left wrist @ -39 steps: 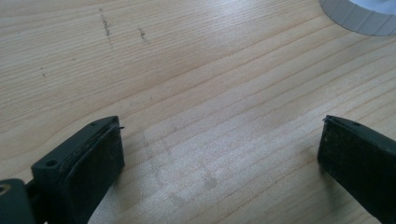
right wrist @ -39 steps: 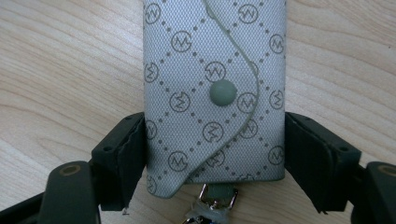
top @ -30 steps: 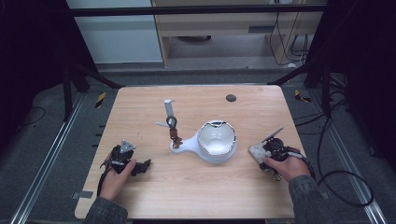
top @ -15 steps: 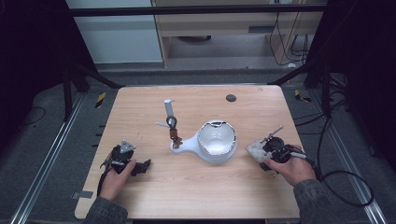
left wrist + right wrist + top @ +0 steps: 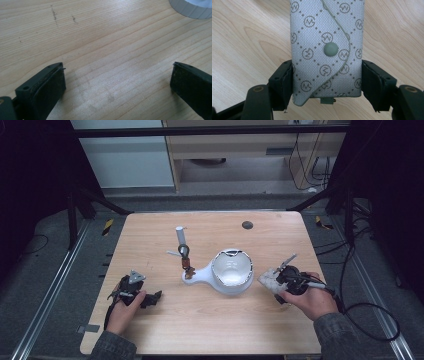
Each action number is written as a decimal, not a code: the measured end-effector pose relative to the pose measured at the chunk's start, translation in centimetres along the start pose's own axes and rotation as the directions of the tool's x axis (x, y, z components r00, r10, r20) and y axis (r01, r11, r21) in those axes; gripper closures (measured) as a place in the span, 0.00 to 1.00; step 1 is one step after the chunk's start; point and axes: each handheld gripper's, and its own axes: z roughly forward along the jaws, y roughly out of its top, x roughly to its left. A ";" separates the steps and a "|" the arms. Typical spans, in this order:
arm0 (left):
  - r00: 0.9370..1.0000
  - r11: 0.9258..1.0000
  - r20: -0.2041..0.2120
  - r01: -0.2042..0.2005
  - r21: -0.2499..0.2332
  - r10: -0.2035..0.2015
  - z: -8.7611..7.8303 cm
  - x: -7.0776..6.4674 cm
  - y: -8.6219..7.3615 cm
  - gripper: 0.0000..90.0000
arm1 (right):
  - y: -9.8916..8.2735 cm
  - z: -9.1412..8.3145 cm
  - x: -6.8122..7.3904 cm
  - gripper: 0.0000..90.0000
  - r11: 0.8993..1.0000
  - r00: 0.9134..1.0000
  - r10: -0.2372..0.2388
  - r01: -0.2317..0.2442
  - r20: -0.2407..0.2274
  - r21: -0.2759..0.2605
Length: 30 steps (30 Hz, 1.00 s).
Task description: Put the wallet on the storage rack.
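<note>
Pouch (image 5: 327, 50) lengthwise along right gripper (image 5: 327, 82)

Repeated round monogram on the grey fabric pouch (image 5: 327, 50): a zigzag letter, like an M or W, inside a circle, set at the crossings of a dotted diamond lattice. Around the pouch's plain snap button (image 5: 330, 48), one such mark just above, one to its lower left, one to its right, more toward the edges. No other lettering, brand, number or label readable anywhere else.
</note>
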 end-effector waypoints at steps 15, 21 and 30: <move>1.000 1.000 0.000 0.000 0.000 0.000 0.0 0.0 0.0 0.00 | 1.7 -1.9 1.0 0.35 0.995 0.995 -0.098 0.098 0.032 0.005; 1.000 1.000 -0.001 0.001 0.000 -0.001 0.0 0.0 0.0 0.00 | 2.4 -3.0 1.5 0.35 0.991 0.990 -0.131 0.131 0.052 0.005; 1.000 1.000 -0.001 0.001 0.000 -0.001 0.0 0.0 0.0 0.00 | 3.5 -4.1 2.3 0.35 0.983 0.981 -0.184 0.184 0.067 0.007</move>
